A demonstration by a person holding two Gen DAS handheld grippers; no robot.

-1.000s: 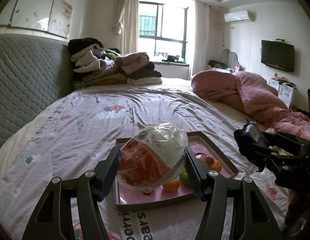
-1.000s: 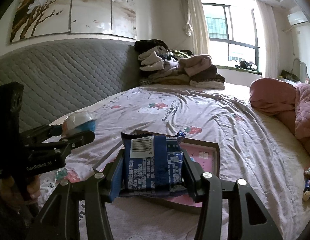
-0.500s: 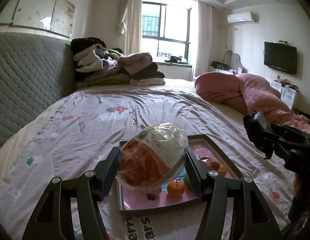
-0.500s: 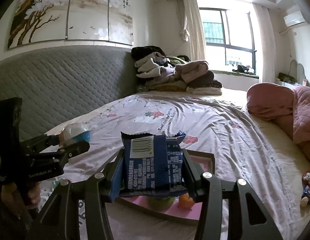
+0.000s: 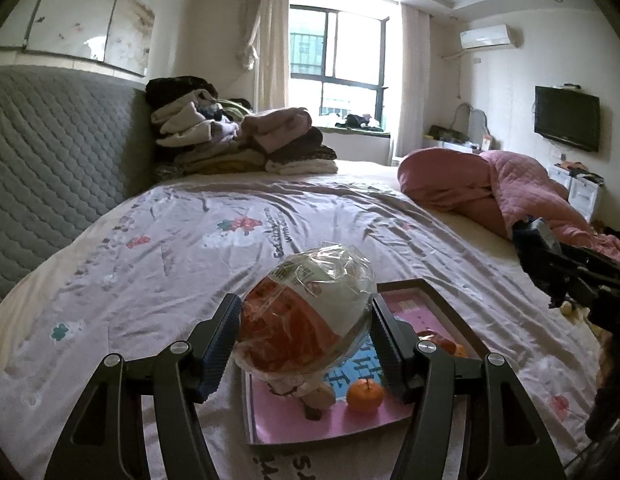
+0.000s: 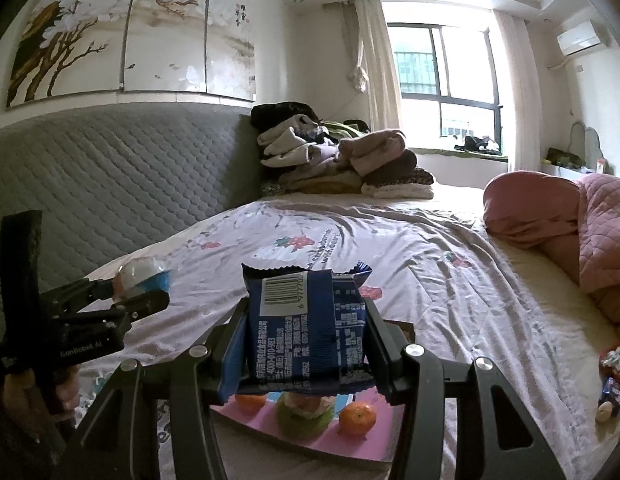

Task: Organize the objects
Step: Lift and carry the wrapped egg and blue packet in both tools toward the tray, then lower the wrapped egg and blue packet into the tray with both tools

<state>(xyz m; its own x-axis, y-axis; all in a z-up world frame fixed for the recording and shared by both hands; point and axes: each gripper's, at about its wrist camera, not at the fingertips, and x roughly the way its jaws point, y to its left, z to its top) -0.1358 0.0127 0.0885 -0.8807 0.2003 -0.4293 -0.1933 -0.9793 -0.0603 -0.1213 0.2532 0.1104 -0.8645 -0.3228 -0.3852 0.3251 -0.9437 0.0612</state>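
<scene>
My left gripper (image 5: 305, 338) is shut on a clear plastic bag of orange and white snack (image 5: 310, 316) and holds it above the pink tray (image 5: 350, 420) on the bed. My right gripper (image 6: 305, 344) is shut on a blue snack packet (image 6: 305, 328) with a barcode, held over the same pink tray (image 6: 350, 446). In the tray lie mandarins (image 5: 364, 395) (image 6: 357, 418) and a green fruit (image 6: 303, 424). The right gripper also shows at the right of the left wrist view (image 5: 550, 256); the left gripper shows at the left of the right wrist view (image 6: 125, 296).
The bed (image 5: 169, 240) has a printed sheet and a grey quilted headboard (image 5: 49, 160). Folded clothes (image 5: 237, 140) are stacked at its far end. A pink quilt (image 5: 490, 188) lies at the right. Small wrapped items (image 6: 612, 380) lie at the bed's right edge.
Both grippers have lifted and drawn back with their packets still held. The tray now sits lower in both views, showing more of the fruit in it.
</scene>
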